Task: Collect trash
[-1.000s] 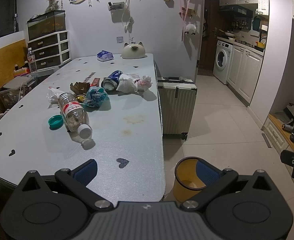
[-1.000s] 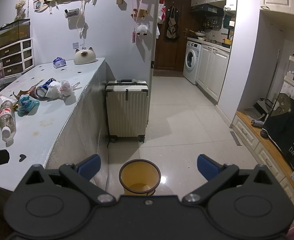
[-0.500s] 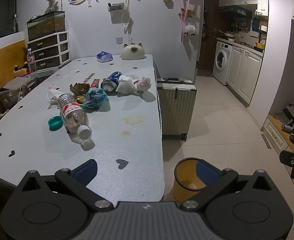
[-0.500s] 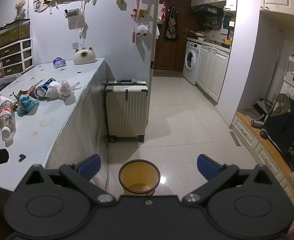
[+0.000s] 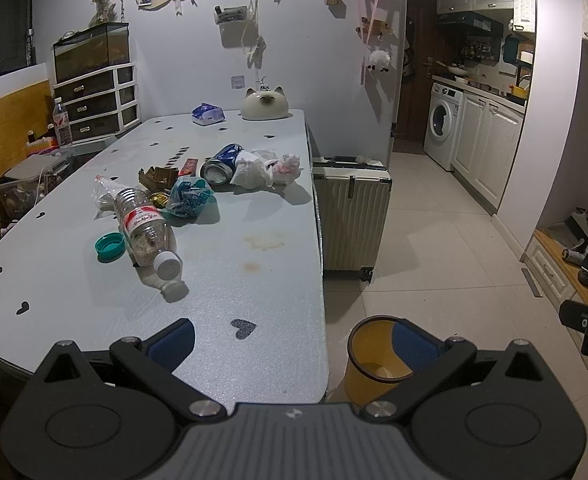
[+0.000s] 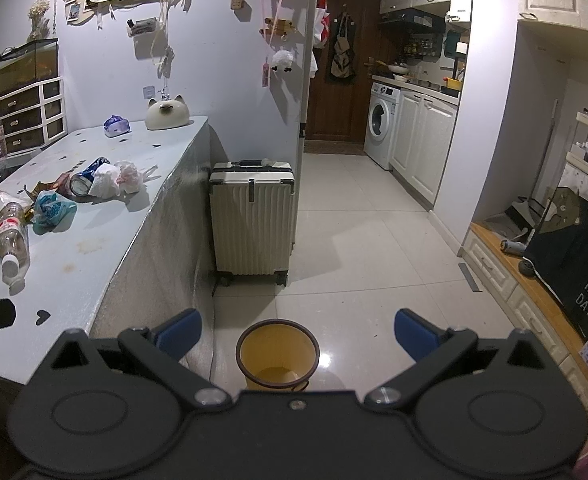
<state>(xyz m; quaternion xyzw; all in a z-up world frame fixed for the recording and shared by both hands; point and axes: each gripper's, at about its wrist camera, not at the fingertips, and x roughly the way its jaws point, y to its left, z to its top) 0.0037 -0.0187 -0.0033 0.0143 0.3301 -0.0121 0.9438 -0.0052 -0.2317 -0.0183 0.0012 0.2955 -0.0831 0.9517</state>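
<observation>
Trash lies on the grey table: a clear plastic bottle on its side, a teal cap, a blue-green wrapper, a blue can, white crumpled tissues and brown packaging. A yellow bin stands on the floor by the table's near right corner; it also shows in the right wrist view. My left gripper is open and empty over the table's near edge. My right gripper is open and empty above the bin. The trash also shows in the right wrist view, bottle.
A cream suitcase stands against the table's right side. A cat-shaped holder and a tissue pack sit at the table's far end. Drawers stand at the left. Tiled floor leads to the kitchen and washing machine.
</observation>
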